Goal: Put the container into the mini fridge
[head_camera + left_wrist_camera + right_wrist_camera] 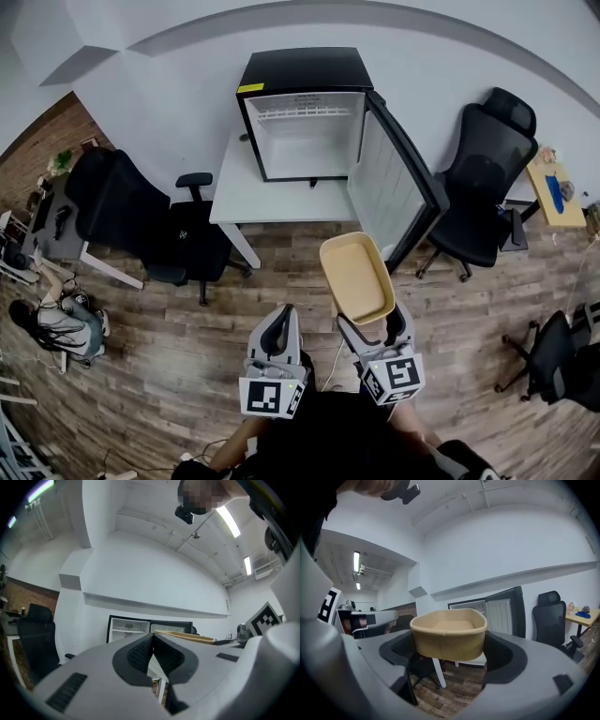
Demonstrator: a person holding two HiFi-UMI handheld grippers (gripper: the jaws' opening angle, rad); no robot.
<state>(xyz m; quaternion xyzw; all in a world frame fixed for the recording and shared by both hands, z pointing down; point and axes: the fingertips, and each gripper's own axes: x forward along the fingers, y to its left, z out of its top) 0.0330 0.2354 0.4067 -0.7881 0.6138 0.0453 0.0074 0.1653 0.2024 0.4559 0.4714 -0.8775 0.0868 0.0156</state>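
Container (449, 637) sits clamped between right gripper (450, 649) fingers; left gripper (152, 645) fingers pressed together, empty.

A white table (234, 192) is set against a white wall (187, 84) on a wooden floor (169, 319). A black chair (122, 211) is placed just left of the table, and a second chair (487, 173) is seen well to its right. A third chair (562, 361) is partly cut off at the lower right edge. At the far left a brick wall (42, 141) is seen, with a grey desk (56, 225) near it and a person (61, 323) beside that desk. A yellow side table (553, 192) at the far right is topped by a blue object (567, 190). Strip lights (229, 521) are mounted on the ceiling.
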